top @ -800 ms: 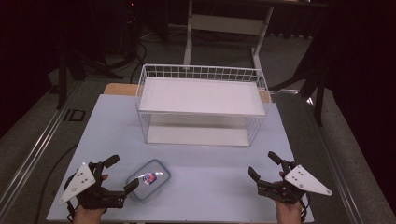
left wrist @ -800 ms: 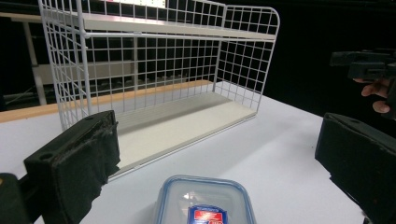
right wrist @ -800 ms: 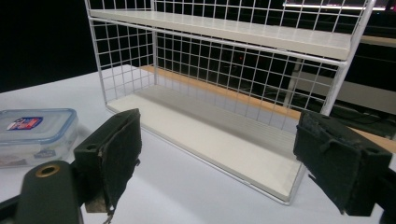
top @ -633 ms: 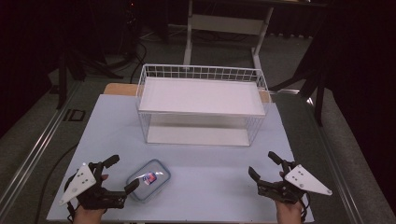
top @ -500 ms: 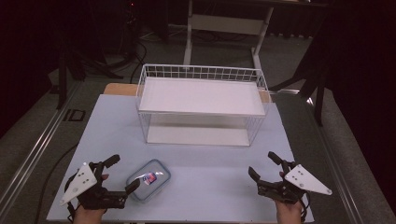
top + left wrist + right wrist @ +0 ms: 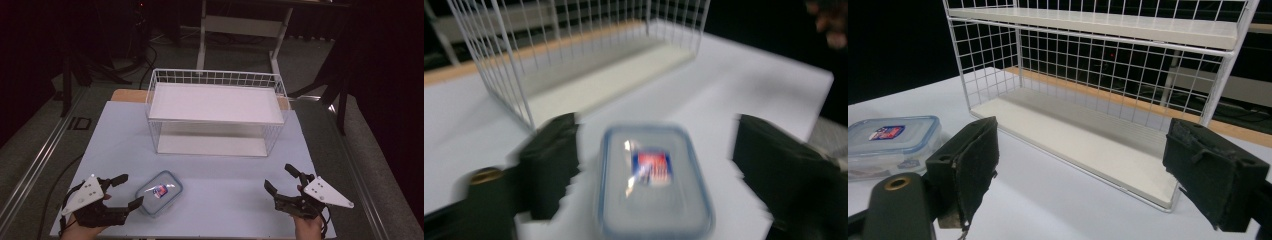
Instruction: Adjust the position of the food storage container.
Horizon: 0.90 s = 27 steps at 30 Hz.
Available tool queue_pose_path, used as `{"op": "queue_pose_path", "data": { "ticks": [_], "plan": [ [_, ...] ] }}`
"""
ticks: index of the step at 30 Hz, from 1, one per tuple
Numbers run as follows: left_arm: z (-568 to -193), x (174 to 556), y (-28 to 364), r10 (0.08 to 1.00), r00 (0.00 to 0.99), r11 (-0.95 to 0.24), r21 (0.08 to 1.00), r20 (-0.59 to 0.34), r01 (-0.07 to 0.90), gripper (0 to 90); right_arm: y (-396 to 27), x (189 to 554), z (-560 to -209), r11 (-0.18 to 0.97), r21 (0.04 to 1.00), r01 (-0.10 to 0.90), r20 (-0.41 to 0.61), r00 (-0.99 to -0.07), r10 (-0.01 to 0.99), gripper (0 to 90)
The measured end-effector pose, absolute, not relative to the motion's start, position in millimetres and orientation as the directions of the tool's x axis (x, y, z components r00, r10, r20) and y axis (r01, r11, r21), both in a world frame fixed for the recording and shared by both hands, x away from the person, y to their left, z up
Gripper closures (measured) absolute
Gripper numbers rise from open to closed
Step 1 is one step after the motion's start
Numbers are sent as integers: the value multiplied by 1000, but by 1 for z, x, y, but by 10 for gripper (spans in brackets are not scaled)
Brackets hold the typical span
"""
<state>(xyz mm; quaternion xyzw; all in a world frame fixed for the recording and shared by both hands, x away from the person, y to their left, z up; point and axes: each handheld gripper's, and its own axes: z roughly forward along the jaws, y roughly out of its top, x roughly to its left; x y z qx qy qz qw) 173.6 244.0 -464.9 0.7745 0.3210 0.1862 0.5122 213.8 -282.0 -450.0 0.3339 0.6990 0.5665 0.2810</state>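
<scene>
Left gripper released, jaws straddling lidded container without contact; centre, then close squarely on long sides. Right gripper released, idle.

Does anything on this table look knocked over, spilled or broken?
Nothing stands out. The lidded container sits flat on the table, lid on, at a slight angle to the table's edge. The wire rack stands upright and looks undamaged.

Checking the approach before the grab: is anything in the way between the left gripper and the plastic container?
Nothing visible is. The lidded plastic container lies flat on the table with the left gripper open around it, a jaw on each side, neither pad touching. The wire shelf rack stands farther back.
</scene>
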Motion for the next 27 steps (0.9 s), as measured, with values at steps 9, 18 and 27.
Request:
{"op": "queue_pose_path", "data": {
  "ticks": [9, 18, 27],
  "plan": [
    [-499, 174, 254, 599, 797, -442, 798, -77, 409, 840, -280, 216, -453, 134, 976, 169, 1, -623, 782, 147],
    [-520, 183, 241, 559, 821, -564, 674, -114, 477, 900, -281, 217, -454, 125, 976, 179, 14, -622, 783, 147],
    [-521, 197, 241, 593, 799, -552, 673, -98, 492, 900, -283, 218, -454, 122, 976, 180, 17, -621, 783, 148]
  ]
}}
